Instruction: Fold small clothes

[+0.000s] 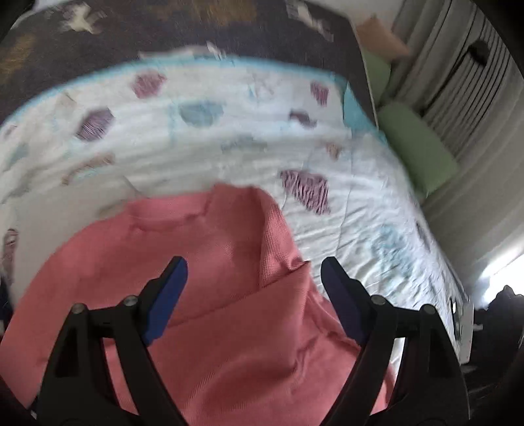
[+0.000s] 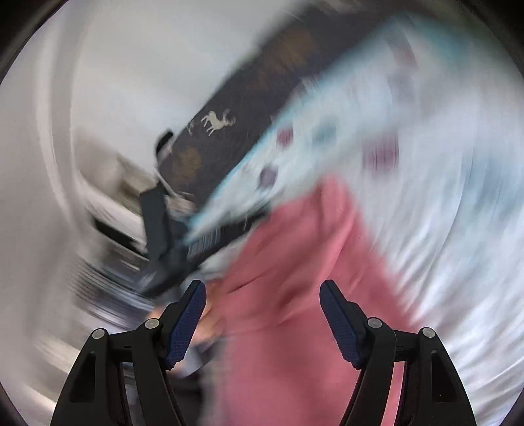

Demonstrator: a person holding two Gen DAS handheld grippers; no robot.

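Observation:
A pink knit garment [image 1: 209,288] lies on a white quilt with coloured patches [image 1: 203,141], one side folded over along a crease, its neckline towards the far side. My left gripper [image 1: 253,267] is open above the garment, holding nothing. The right wrist view is heavily motion-blurred. It shows the pink garment [image 2: 294,295] on the quilt [image 2: 425,213]. My right gripper [image 2: 263,291] is open over the garment's edge and holds nothing.
A dark patterned blanket [image 1: 183,29] lies beyond the quilt. Green cushions [image 1: 419,147] and a curtain [image 1: 458,82] stand at the right. In the right wrist view, dark objects [image 2: 163,236] and pale furniture sit left of the bed edge.

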